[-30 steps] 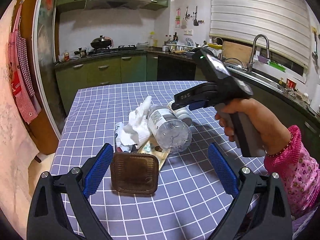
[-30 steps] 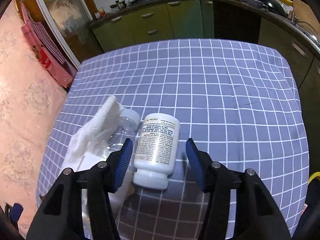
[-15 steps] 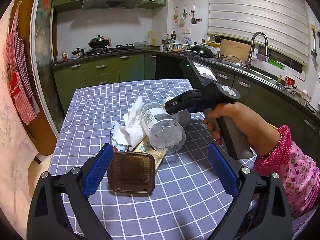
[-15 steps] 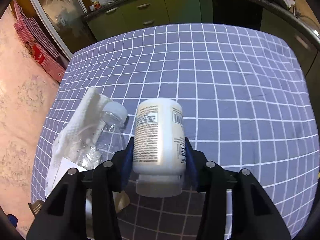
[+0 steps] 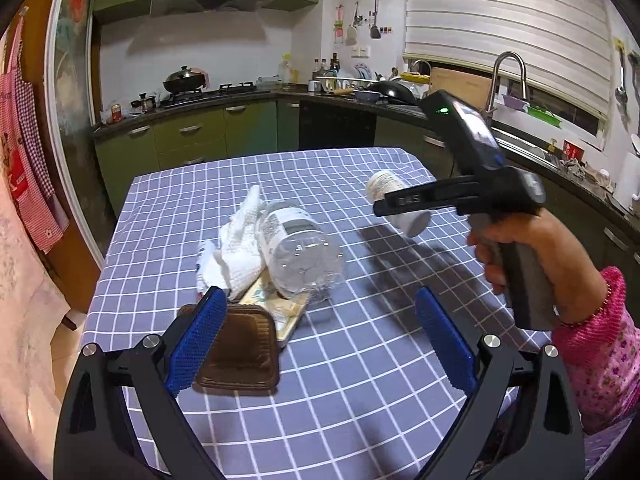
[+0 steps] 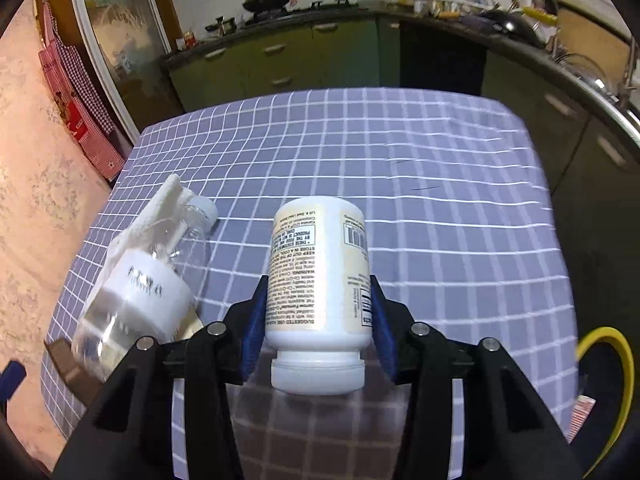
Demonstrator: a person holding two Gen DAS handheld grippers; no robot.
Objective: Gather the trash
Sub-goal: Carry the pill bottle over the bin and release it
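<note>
My right gripper (image 6: pixel 318 312) is shut on a white pill bottle (image 6: pixel 320 280), held above the checked tablecloth with its cap toward the camera. The left wrist view shows that bottle (image 5: pixel 386 188) lifted at the right, clamped in the right gripper (image 5: pixel 400 202), a hand on the handle. On the cloth lie a clear plastic bottle (image 5: pixel 298 248), a crumpled white tissue (image 5: pixel 238 248), a flat paper wrapper (image 5: pixel 280 308) and a brown plastic lid (image 5: pixel 242 350). My left gripper (image 5: pixel 320 340) is open, its left pad over the brown lid.
The table (image 5: pixel 360 400) wears a purple-and-white checked cloth. Green kitchen cabinets (image 5: pixel 192 140) and a counter with a sink (image 5: pixel 508 76) run behind and to the right. A yellow-rimmed object (image 6: pixel 608 368) sits beyond the table's right edge in the right wrist view.
The right gripper closed on the white pill bottle, lifted it off the cloth and carried it right, away from the pile. The left gripper edged slightly closer to the brown lid.
</note>
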